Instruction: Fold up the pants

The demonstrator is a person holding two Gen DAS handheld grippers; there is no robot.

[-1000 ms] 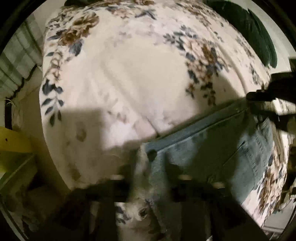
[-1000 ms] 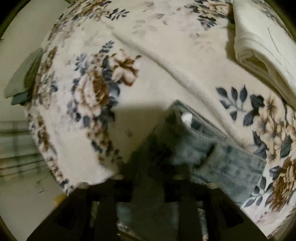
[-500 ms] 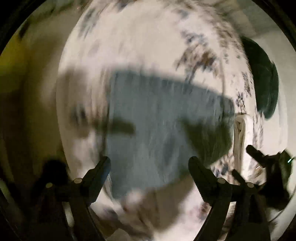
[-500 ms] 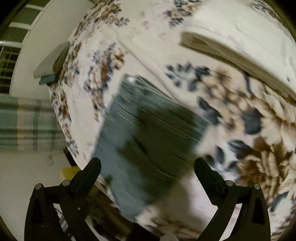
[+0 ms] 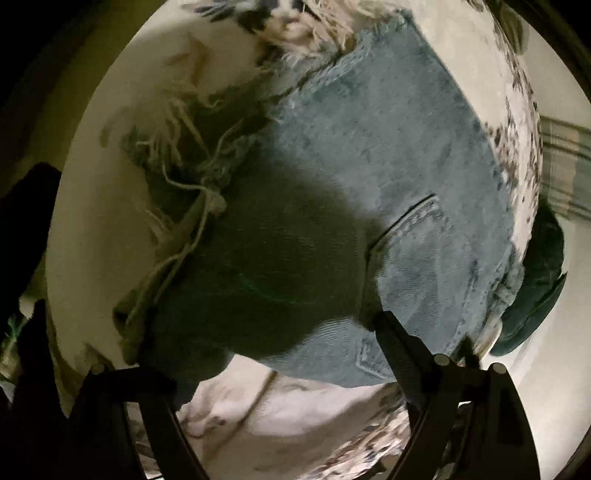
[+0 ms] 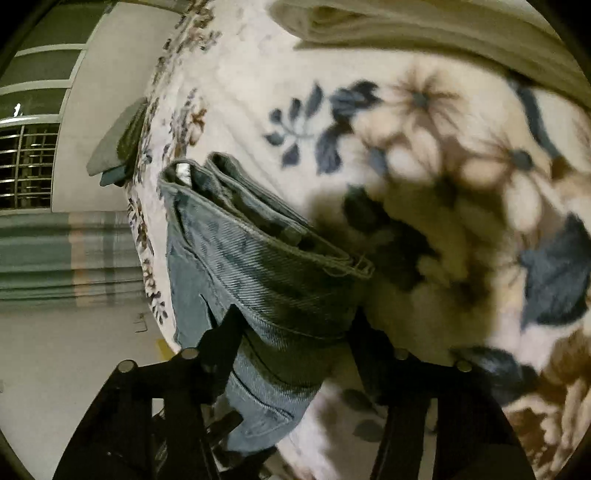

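Note:
The folded blue jeans (image 5: 388,177) lie on the floral blanket (image 5: 295,413), back pocket up, with frayed hem threads (image 5: 192,155) at the upper left. My left gripper (image 5: 269,354) is open, its fingers spread over the near edge of the jeans, holding nothing. In the right wrist view the jeans (image 6: 266,266) show their stacked waistband layers. My right gripper (image 6: 295,332) is open, with the jeans' folded end between its spread fingers (image 6: 225,332); I cannot tell whether they touch.
A folded cream cloth (image 6: 424,33) lies at the far side of the blanket (image 6: 406,129). A dark green cushion (image 5: 535,295) sits at the bed's right edge. A grey-green pad (image 6: 118,140), striped curtain (image 6: 55,254) and pale floor (image 6: 74,362) lie beyond the bed.
Both grippers were shut on the jeans a second ago. They have opened and let go. The jeans now lie folded on the blanket and both cameras have come in closer.

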